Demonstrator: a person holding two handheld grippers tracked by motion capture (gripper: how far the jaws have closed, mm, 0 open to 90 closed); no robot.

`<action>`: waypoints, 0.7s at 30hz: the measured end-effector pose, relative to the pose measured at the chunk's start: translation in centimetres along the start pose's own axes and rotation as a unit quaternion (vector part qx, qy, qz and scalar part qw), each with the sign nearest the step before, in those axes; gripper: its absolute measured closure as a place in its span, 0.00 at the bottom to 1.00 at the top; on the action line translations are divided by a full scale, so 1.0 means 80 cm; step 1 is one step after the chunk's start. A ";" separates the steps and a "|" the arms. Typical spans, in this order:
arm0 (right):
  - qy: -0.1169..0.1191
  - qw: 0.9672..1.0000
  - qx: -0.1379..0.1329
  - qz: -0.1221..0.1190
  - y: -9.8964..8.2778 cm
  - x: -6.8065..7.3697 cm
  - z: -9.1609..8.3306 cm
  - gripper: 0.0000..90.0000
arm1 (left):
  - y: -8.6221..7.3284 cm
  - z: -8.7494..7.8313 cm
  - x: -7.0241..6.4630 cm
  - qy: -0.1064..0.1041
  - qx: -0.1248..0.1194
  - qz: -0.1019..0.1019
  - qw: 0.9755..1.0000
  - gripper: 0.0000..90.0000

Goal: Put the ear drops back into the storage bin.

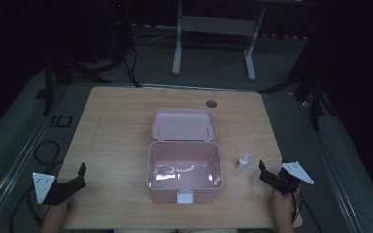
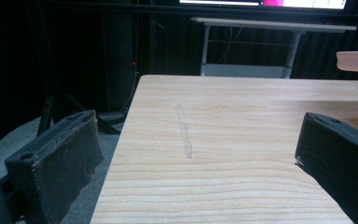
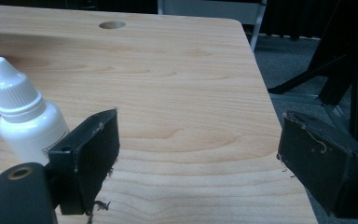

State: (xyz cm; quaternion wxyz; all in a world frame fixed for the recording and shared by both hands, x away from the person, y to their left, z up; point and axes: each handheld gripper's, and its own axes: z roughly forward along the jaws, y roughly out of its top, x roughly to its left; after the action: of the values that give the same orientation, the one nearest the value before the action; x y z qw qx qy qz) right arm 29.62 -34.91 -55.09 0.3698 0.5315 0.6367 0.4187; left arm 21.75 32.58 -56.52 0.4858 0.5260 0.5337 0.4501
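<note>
Jaws of the right gripper (image 1: 267, 173) stood spread wide with nothing between them, resting near the table's (image 1: 116, 126) right edge just beside the small white dropper bottle (image 1: 242, 162), which stood upright on the wood between that gripper and the open pink box (image 1: 184, 172), probably so it could be picked up next. The left gripper (image 1: 75, 178) also stood spread and empty at the table's left front corner, well apart from the box, whose lid (image 1: 183, 124) lay folded back, seemingly ready to receive the bottle.
</note>
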 end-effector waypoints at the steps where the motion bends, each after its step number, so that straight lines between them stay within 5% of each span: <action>1: 0.000 1.000 0.002 0.001 0.000 0.000 0.001 0.14 | 0.000 0.000 0.000 0.000 0.000 0.000 1.000 0.00; 10: -0.004 1.000 0.007 0.003 0.000 -0.001 0.002 0.14 | 0.000 0.000 0.000 0.001 -0.001 0.000 1.000 0.00; 14: -0.002 0.999 0.029 -0.012 0.003 0.003 0.007 0.14 | 0.000 0.000 0.000 0.002 -0.001 0.000 1.000 0.00; 21: 0.016 0.999 0.044 -0.022 0.013 0.011 0.010 0.14 | 0.000 0.000 0.000 0.001 0.000 0.000 1.000 0.00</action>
State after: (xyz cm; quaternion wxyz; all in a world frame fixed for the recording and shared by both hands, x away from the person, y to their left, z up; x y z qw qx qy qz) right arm 30.58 -33.84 -54.43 0.3446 0.5265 0.6719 0.3907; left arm 21.72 32.55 -56.52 0.4852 0.5251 0.5343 0.4510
